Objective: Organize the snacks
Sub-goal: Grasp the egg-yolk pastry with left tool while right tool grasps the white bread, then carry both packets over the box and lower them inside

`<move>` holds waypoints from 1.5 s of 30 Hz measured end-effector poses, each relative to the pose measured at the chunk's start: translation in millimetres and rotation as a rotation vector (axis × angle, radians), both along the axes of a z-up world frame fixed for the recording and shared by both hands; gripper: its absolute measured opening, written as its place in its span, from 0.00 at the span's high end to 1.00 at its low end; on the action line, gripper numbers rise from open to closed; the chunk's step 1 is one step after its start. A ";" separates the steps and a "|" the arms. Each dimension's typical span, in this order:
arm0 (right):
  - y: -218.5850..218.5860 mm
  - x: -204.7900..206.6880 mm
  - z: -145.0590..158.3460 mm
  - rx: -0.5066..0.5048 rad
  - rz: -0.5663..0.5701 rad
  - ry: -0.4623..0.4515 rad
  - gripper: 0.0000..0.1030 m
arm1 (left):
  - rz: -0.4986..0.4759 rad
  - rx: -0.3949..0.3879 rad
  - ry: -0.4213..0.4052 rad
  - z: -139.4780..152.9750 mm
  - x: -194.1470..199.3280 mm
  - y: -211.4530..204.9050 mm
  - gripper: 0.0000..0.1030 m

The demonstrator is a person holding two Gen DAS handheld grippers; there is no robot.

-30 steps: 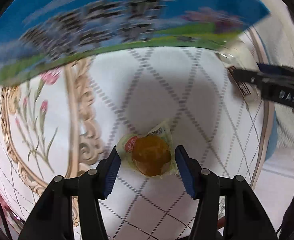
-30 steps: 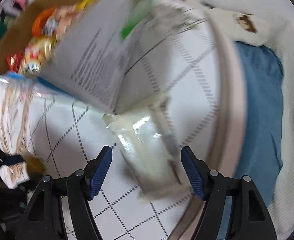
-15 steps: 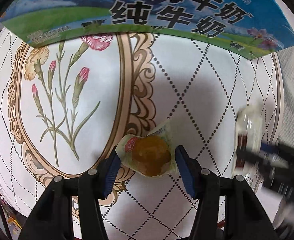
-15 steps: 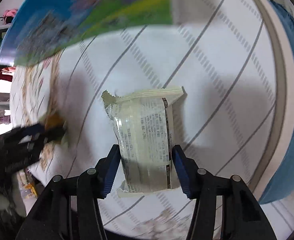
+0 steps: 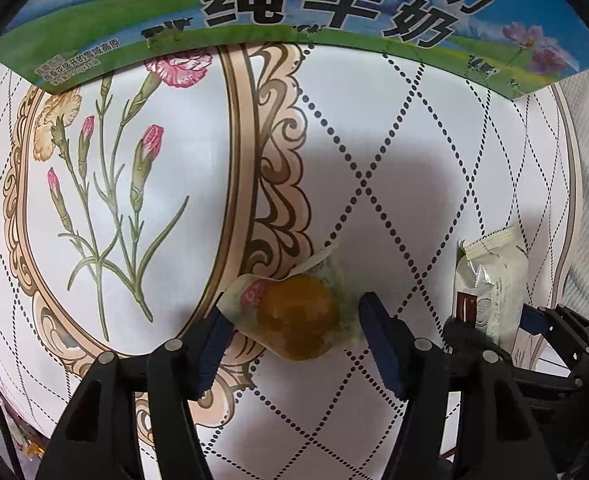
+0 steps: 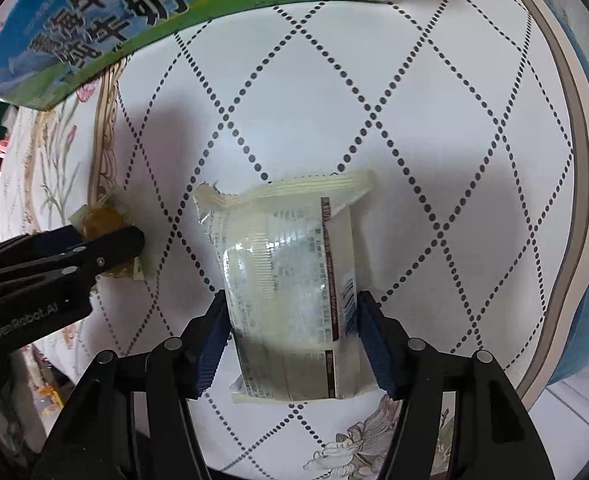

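White cloth with a dotted diamond grid and a beige-framed carnation print covers the round bench. At its far edge stands a blue-and-green cardboard milk carton box printed with black Chinese characters and cows.

Left unit: my left gripper is held low over the cloth. Its blue-padded jaws stand on either side of a small round orange-brown snack in a clear wrapper with a red mark. In the left wrist view the left pad touches the wrapper edge, and the right pad sits just beside it. In the right wrist view the black finger lies against the snack. I cannot tell whether the jaws are pressing the snack or only bracketing it.

Right unit: my right gripper is also low over the cloth. Its jaws are clamped on both long sides of a translucent pale rectangular snack packet with a dark red seam stripe and fine print. The packet's torn, crimped top edge points away from me. The left wrist view shows the same packet near the bench's right rim, well apart from the orange snack.
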State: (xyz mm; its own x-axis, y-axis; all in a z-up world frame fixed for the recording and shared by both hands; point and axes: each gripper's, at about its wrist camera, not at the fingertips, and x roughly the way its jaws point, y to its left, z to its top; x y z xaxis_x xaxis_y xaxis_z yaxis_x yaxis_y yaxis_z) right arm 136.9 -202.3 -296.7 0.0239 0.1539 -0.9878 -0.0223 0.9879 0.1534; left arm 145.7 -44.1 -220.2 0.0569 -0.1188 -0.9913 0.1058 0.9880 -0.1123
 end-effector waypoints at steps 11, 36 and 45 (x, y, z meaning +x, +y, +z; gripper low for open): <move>23.7 -2.2 50.6 0.093 -0.025 -0.127 0.40 | -0.045 -0.048 -0.045 47.9 -16.3 12.3 0.53; 45.7 211.1 179.9 0.183 0.007 -0.362 0.40 | -0.009 -0.012 -0.266 190.4 185.8 36.2 0.56; 89.1 266.4 136.6 0.155 0.059 -0.271 0.40 | 0.030 0.068 -0.126 134.8 224.6 54.6 0.55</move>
State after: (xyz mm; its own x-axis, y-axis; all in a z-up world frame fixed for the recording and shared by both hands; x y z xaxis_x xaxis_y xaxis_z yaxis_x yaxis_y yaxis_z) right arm 403.4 -113.2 -160.1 0.2701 0.3109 -0.9113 -0.1392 0.9491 0.2825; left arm 370.3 10.6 -85.4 0.1843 -0.0483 -0.9817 0.0851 0.9958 -0.0330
